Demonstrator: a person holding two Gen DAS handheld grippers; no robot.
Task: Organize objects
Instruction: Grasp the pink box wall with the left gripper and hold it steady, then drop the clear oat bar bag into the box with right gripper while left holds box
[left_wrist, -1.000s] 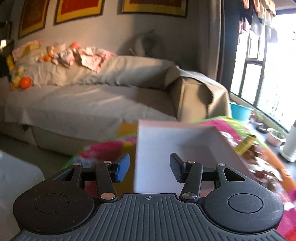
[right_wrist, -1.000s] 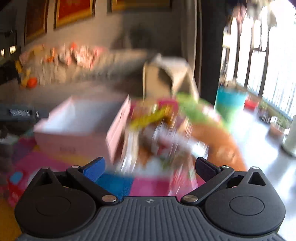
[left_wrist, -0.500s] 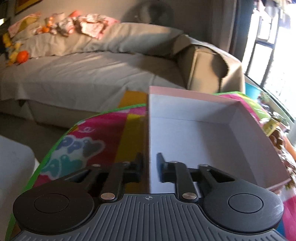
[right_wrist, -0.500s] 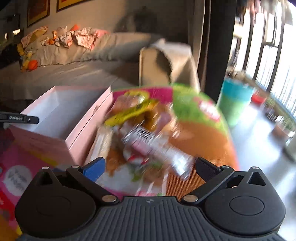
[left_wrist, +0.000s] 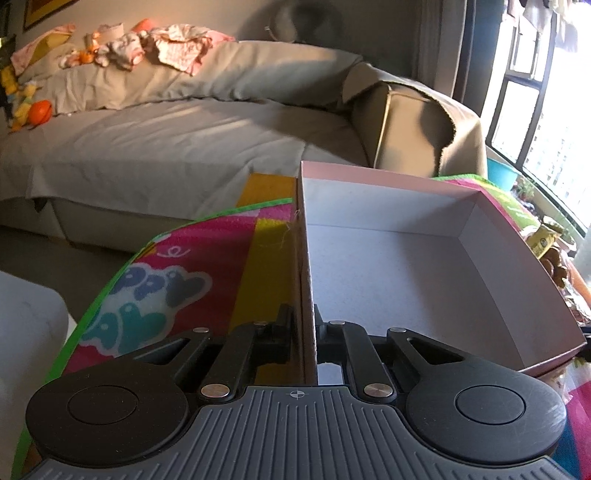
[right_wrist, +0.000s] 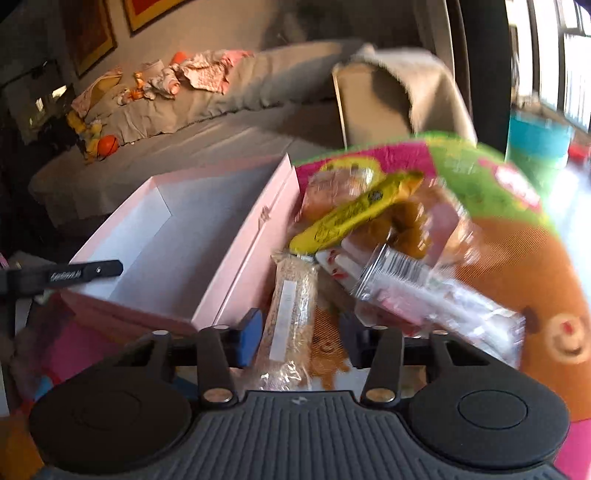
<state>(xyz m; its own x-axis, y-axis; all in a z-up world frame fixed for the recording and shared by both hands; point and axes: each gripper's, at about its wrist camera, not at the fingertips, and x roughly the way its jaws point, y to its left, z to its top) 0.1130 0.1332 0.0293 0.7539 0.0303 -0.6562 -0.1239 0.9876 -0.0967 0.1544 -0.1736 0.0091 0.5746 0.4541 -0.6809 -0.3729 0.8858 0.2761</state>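
Clamping the near left wall of an open pink box (left_wrist: 388, 266), left gripper (left_wrist: 306, 328) fully closed, one finger outside the wall and one inside. Box white inside, pink outside, holding nothing, set on a bright patterned mat (left_wrist: 207, 280) in front of a grey-covered sofa (left_wrist: 177, 140). Seen from the right wrist view as a black finger tip reaching over the box (right_wrist: 184, 240) edge at far left.

Straddling a long clear-wrapped grain bar (right_wrist: 291, 317), right gripper (right_wrist: 299, 336) partly open, its fingers having just been closing; blue pad (right_wrist: 251, 334) touching or nearly touching the bar's left side, right finger set apart from the bar, so no firm grip visible. Bar lying lengthwise just beside the box's right wall, at the near end of a loose pile of snack packets: a yellow packet (right_wrist: 354, 214) above it, a clear packet with a barcode (right_wrist: 424, 291) to the right. Right half of this view blurred; packet details not legible.
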